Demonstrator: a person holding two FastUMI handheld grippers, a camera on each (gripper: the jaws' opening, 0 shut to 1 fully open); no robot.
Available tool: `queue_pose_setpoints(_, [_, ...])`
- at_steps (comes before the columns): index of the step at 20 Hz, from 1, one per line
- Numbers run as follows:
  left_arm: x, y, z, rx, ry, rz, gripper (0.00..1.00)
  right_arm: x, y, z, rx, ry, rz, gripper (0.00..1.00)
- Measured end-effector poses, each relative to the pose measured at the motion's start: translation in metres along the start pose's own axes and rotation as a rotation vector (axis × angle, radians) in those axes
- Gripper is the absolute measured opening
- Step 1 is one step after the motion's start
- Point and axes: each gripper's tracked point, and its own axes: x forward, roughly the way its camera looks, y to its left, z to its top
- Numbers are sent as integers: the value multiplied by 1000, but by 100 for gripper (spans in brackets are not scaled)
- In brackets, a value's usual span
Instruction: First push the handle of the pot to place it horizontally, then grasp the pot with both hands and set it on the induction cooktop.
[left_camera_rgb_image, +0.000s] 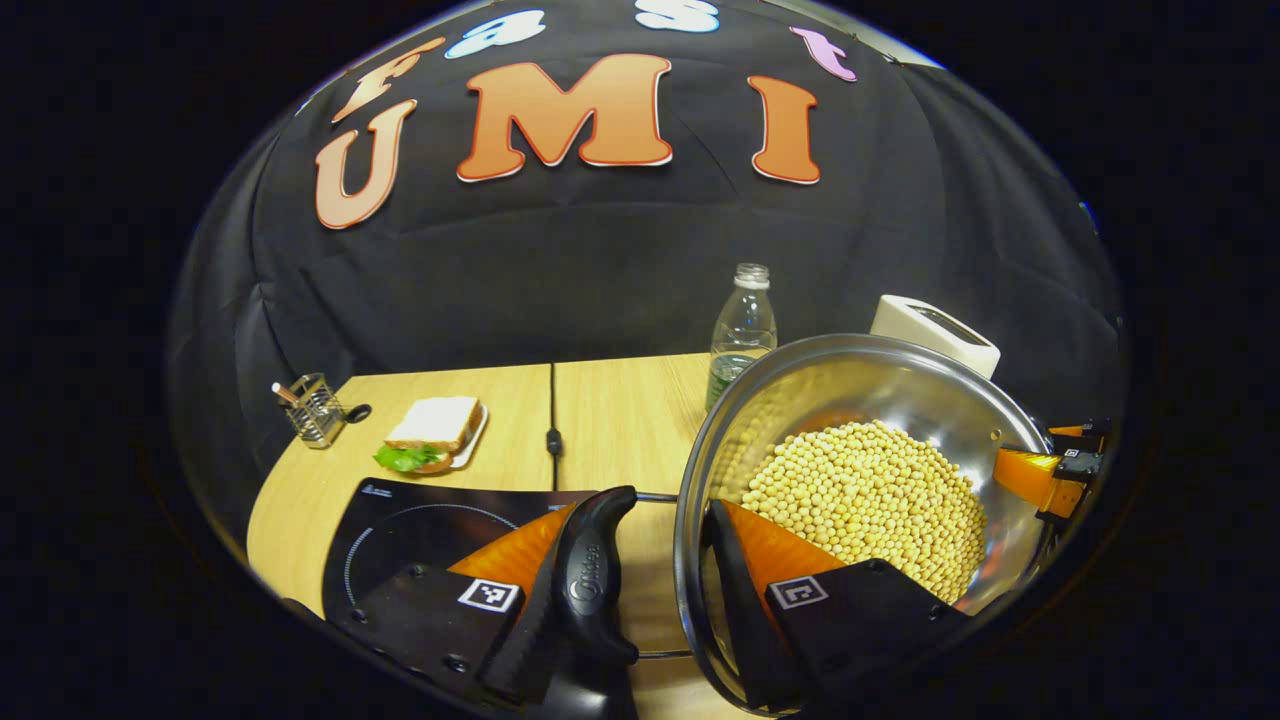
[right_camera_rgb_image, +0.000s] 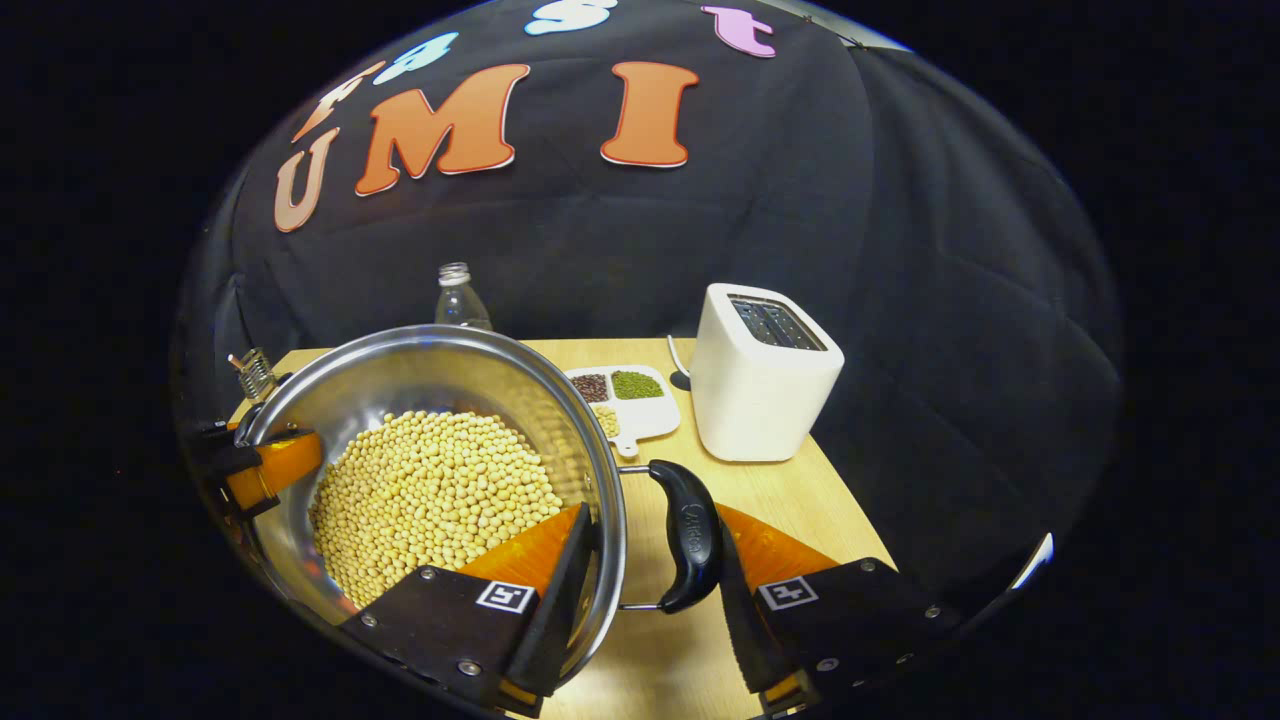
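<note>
Left gripper (left_camera_rgb_image: 650, 610) straddles the pot's (left_camera_rgb_image: 860, 400) rim and side handle (left_camera_rgb_image: 590, 580), one finger inside, one outside, clamped. Right gripper (right_camera_rgb_image: 650, 600) does likewise on the opposite handle (right_camera_rgb_image: 690, 545). Pot held level, handles at 3 and 9 o'clock, filled with soybeans (right_camera_rgb_image: 430, 500). Induction cooktop (left_camera_rgb_image: 420, 530) lies at 9 o'clock below. Beyond: toaster (right_camera_rgb_image: 765, 385), divided dish (right_camera_rgb_image: 630, 400) of beans.

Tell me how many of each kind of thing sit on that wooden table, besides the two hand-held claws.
Pot of beans: 1
Cooktop: 1
Bottle: 1
Toaster: 1
Sandwich plate: 1
Divided bean dish: 1
Wire holder: 1
Total: 7
</note>
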Motion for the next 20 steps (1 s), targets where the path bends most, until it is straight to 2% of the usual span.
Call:
queue_pose_setpoints(1, [-7,9,3,6,-8,9,74,-5,8,1,-2,-3,10,67])
queue_pose_setpoints(2, [-13,17,4,4,-11,17,76,-8,16,3,-7,-8,20,63])
queue_pose_setpoints(4, [-25,34,4,-6,-11,31,76,-21,33,4,-19,-20,43,67])
queue_pose_setpoints(9, [-46,81,3,-23,-17,75,76,-30,68,13,-35,-20,85,67])
queue_pose_setpoints(10, [-49,89,3,-25,-18,83,79,-37,77,12,-39,-23,94,67])
queue_pose_setpoints(11, [-54,99,3,-29,-18,91,76,-39,89,13,-42,-24,103,67])
queue_pose_setpoints(19, [-74,168,-3,-63,-25,145,76,-50,153,21,-75,-25,161,67])
queue_pose_setpoints(20, [-76,176,-3,-65,-26,152,79,-50,159,22,-76,-25,168,67])
